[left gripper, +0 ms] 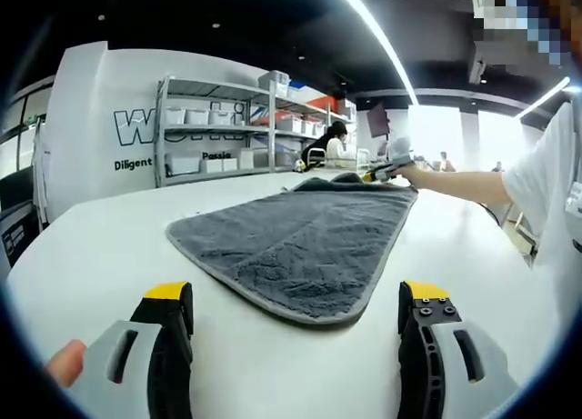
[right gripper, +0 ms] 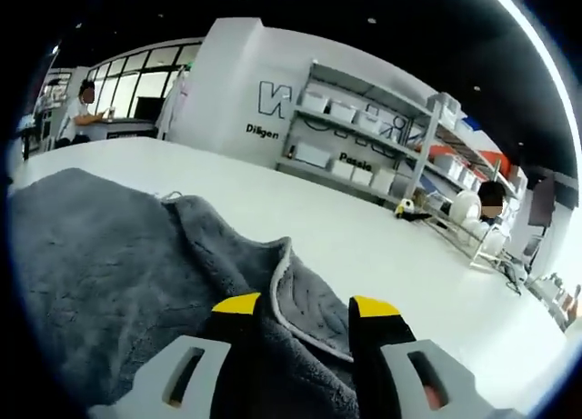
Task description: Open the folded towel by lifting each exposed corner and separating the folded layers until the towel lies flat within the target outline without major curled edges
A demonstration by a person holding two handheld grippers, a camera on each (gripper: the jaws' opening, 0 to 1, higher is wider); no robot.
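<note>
Towel (left gripper: 300,242) of grey pile lies across the middle of the left gripper view on the white table (left gripper: 118,246), its pale-edged near corner pointing toward the lower centre of the frame and its far end bunched up at upper right. At that far end the right gripper (left gripper: 386,171) meets the cloth, held out on a person's bare forearm from the right edge. Low in this view, the left gripper (left gripper: 297,314) stands with jaws spread wide and nothing between them, just short of the towel's near corner. In the right gripper view the towel (right gripper: 109,255) fills the left and lower frame, and the right gripper (right gripper: 305,308) has its yellow-tipped jaws drawn narrow on a raised fold with a pale hem. Shelving (right gripper: 382,137) with bins lines the far wall at upper centre.
</note>
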